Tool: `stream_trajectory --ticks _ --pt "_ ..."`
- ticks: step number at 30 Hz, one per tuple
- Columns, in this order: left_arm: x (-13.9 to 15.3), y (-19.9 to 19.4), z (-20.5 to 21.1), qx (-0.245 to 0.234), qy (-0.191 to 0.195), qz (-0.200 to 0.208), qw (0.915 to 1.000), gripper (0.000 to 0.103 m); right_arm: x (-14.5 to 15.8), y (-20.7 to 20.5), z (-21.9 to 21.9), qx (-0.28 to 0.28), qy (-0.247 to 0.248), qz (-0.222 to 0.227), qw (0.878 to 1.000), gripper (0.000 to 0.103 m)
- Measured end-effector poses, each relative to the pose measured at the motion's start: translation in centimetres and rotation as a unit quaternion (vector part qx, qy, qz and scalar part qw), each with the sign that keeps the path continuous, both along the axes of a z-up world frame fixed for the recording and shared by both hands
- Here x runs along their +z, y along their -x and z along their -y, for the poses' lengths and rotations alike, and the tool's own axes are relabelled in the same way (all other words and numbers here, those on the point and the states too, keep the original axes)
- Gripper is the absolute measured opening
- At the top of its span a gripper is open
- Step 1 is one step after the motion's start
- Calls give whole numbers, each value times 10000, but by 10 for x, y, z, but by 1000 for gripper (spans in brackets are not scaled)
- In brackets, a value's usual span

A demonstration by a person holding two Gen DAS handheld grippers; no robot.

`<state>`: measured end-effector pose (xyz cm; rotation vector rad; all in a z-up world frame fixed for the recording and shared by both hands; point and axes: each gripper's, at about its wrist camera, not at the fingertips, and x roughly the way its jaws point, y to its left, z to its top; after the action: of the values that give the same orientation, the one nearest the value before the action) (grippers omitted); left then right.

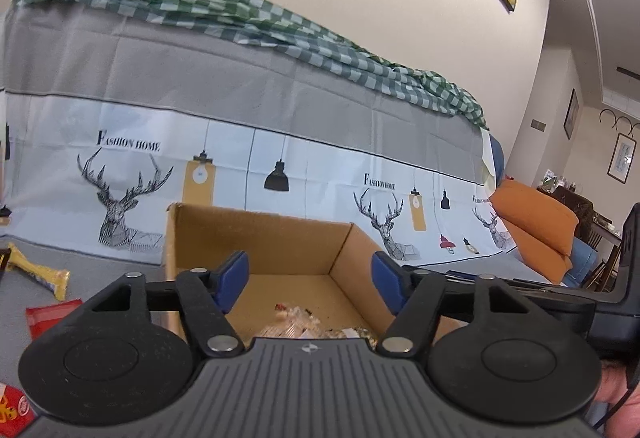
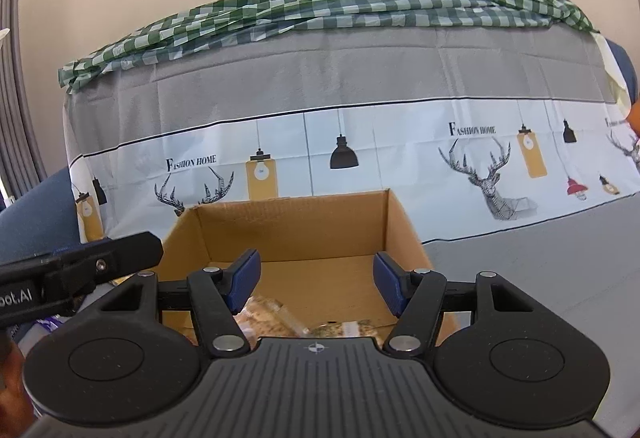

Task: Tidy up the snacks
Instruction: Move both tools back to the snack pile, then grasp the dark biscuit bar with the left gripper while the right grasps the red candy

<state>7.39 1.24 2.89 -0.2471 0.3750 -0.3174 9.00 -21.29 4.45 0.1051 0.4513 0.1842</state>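
Observation:
An open cardboard box [image 1: 288, 238] stands on the grey cloth; it also shows in the right wrist view [image 2: 296, 234]. Clear-wrapped snacks [image 1: 300, 324] lie on its floor, also seen in the right wrist view [image 2: 264, 312]. My left gripper [image 1: 310, 280] is open and empty, above the box's near side. My right gripper [image 2: 316, 282] is open and empty, also over the box. A yellow snack bar [image 1: 38, 272] and a red packet [image 1: 50, 318] lie on the cloth left of the box. Another red packet [image 1: 12, 406] sits at the lower left.
A sofa back draped with a grey and white deer-print cloth [image 1: 280, 166] rises behind the box, with a green checked cloth [image 2: 340, 10] on top. An orange cushion [image 1: 536, 226] lies at the right. The other gripper's black body [image 2: 72, 274] reaches in from the left.

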Motion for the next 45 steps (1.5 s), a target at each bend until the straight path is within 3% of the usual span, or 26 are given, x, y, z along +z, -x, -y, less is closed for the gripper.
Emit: stream_trajectory --ticks 7,11,13,17,21,25,29,33,35,39,40,43,44,45 --pt "-3 4 -48 474 128 -510 9975 23 0 6 -29 115 -159 17 9998 61" --pt "-2 13 -78 757 146 -637 9950 21 0 11 -51 303 -338 37 9990 36" --pt "1 17 -90 822 102 -670 9943 21 0 14 -63 388 -435 63 9983 29" --pt "13 9 -109 761 -245 -732 9941 21 -1 20 -90 561 -601 69 9966 29" --pt "29 -11 -141 948 22 -651 9934 21 -4 27 -117 772 -678 67 9947 26" --pt "19 -20 -175 1159 184 -594 9913 21 -8 35 -143 974 -687 85 9928 16" --pt "-4 -37 -216 1683 278 -1417 9751 21 -15 40 -170 1220 -644 -9 9904 10" --pt "-27 -47 -258 2045 878 -1960 9550 21 -21 36 -198 1499 -731 -197 9858 10" --pt "-37 -51 -269 2126 896 -2173 9484 21 -25 31 -212 1608 -809 -405 9828 11" --pt "-49 -56 -278 2115 951 -2355 9438 21 -45 6 -245 1514 -786 -869 9815 13" --pt "-51 -54 -280 2144 972 -2329 9436 21 -52 -7 -255 1382 -808 -1052 9815 22" --pt "-55 -56 -287 2217 1174 -2406 9376 21 -75 -44 -278 953 -1031 -1573 9775 68" --pt "-57 -56 -290 2237 1269 -2398 9361 21 -85 -56 -283 716 -1053 -1761 9761 76" --pt "-59 -57 -293 2252 1324 -2433 9341 21 -95 -70 -288 458 -1095 -1964 9733 77"
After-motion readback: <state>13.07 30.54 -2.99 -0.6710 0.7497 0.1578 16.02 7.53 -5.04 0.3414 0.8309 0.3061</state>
